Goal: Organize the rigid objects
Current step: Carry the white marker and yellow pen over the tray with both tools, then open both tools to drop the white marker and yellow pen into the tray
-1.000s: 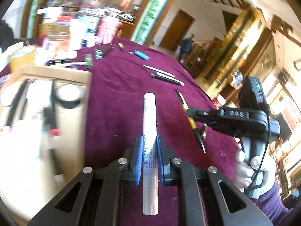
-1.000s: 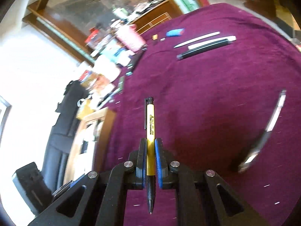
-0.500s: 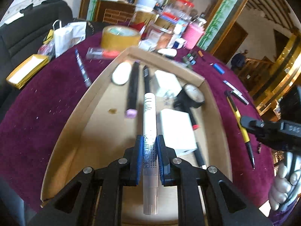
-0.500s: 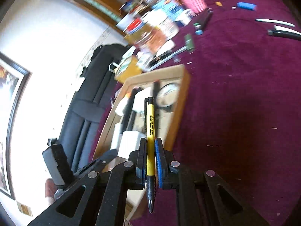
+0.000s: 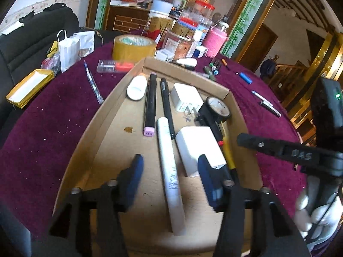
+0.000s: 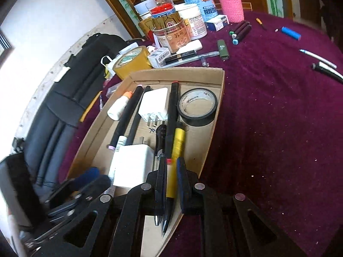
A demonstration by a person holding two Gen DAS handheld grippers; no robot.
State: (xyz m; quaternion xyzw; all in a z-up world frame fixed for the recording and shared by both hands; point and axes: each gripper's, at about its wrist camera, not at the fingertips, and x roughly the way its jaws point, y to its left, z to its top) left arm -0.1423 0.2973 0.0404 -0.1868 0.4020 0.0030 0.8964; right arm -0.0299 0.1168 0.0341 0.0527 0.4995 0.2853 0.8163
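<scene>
Presently, the left gripper (image 5: 169, 171) is seen with its fingers spread wide apart, and the white marker (image 5: 170, 175) is found lying free between them on the floor of the cardboard tray (image 5: 85, 132), touched by neither pad. The right gripper (image 6: 171, 184) is seen with its fingers slightly parted around the yellow pen (image 6: 174, 162); whether the pads still press on the barrel cannot be told. The pen is laid along the tray's right wall, its tip reaching out past the near edge.

Both articles are judged light, stiff and smooth-sided, so rolling is to be expected once they are let go. A hold at mid-barrel, across the narrow axis, is judged the soundest.

Room inside the tray is limited. The marker is bounded by a white charger (image 5: 199, 147) just to its right and a black marker with a pink cap (image 5: 150, 105) to its upper left. The pen is crowded by a black pen (image 6: 172, 115) alongside and a roll of black tape (image 6: 197, 107) ahead. Bare tray floor is noted on the left side. A lift straight up is judged the clearest way out, since the tray walls are raised on three sides. Beyond the walls, open purple cloth (image 6: 278, 128) is available to the right.
</scene>
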